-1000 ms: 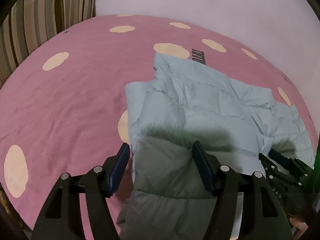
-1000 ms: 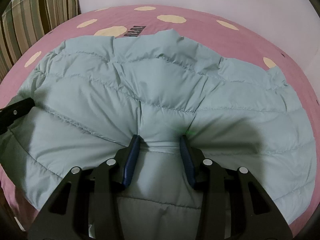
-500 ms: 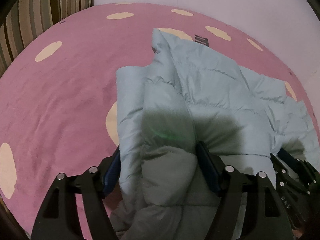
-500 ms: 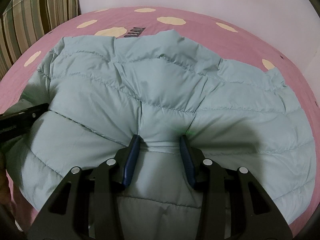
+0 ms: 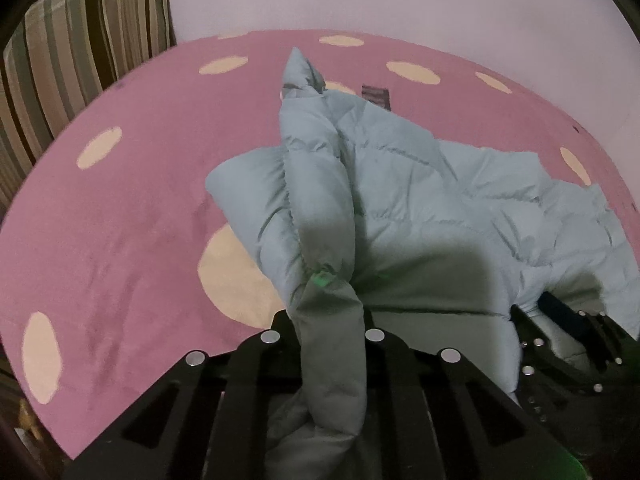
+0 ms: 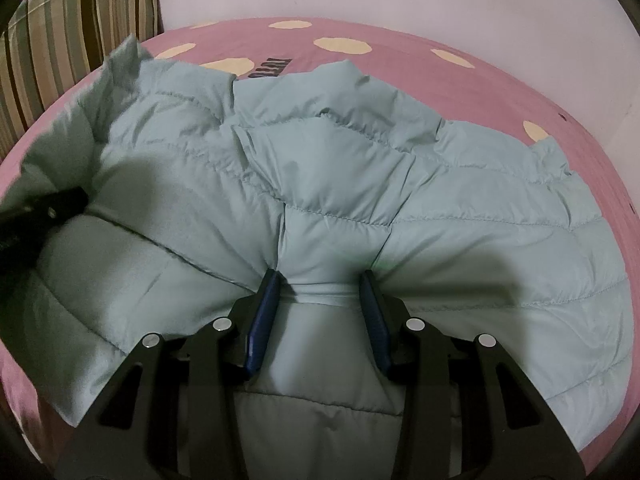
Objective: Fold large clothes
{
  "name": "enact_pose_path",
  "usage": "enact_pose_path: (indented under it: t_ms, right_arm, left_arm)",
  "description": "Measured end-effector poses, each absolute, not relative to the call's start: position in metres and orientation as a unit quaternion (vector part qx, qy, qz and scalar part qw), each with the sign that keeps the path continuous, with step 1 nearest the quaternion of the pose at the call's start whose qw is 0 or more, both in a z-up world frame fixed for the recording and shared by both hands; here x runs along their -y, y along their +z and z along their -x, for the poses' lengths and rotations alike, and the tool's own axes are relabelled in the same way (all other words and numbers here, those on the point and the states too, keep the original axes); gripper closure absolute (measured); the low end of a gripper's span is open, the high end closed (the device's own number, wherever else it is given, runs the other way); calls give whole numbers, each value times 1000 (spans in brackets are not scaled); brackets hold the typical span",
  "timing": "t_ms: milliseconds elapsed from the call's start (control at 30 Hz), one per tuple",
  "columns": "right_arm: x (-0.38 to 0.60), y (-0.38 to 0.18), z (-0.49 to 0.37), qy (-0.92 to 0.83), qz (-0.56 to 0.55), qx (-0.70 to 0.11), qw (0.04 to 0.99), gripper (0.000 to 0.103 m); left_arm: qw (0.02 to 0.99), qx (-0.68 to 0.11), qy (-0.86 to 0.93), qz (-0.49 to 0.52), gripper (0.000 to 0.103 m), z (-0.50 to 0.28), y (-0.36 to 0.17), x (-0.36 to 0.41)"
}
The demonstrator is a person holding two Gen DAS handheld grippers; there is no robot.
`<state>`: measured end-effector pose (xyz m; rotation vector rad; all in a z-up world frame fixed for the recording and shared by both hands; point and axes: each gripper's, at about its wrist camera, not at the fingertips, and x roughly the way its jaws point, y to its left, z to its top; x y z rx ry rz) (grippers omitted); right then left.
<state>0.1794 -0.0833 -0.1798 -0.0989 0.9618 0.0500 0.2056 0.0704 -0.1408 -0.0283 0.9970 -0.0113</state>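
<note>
A pale blue puffer jacket (image 5: 420,200) lies spread on the pink bedcover (image 5: 140,220). My left gripper (image 5: 324,320) is closing on the jacket's left edge, and its jaws squeeze a bunched ridge of fabric that hides the pads. That edge stands up in a raised fold running away from me. In the right wrist view the jacket (image 6: 340,168) fills most of the frame. My right gripper (image 6: 322,292) is shut on a pinch of its near hem, blue pads (image 6: 266,312) pressing both sides. Each gripper shows in the other's view, the right gripper (image 5: 568,340) low right and the left gripper (image 6: 44,208) at the left.
The bedcover (image 6: 400,36) is pink with cream spots and reaches to a pale wall behind. A striped cushion (image 5: 80,40) stands at the back left corner, and the striped cushion (image 6: 60,32) shows again in the right wrist view. Bare bedcover lies left of the jacket.
My left gripper slid onto the jacket's left edge and its jaws came together on it, bunching the fabric into a raised fold. The right gripper kept still with its grip.
</note>
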Motion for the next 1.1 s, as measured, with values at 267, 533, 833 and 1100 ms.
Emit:
enact_pose_path:
  t_ms: [267,533,833,1100]
  right_arm:
    - [92,-164,-172,36,40,-445,894,51]
    - [164,-119,-140,-17,9,-404,915,40]
    - [251,-121,-106,-87,-6,-412,907,37]
    - [306,-132,-88,-121,-32,-425,897,35]
  left_arm:
    - [899,-437,14,-26,94,-192,-103,-44]
    - [916,-394,1,-69,94,-178,-62,9]
    - [915,-382,-45,-122,94,-171,-64,104]
    - [898,-402,-70,-168,94,-171,-106,172]
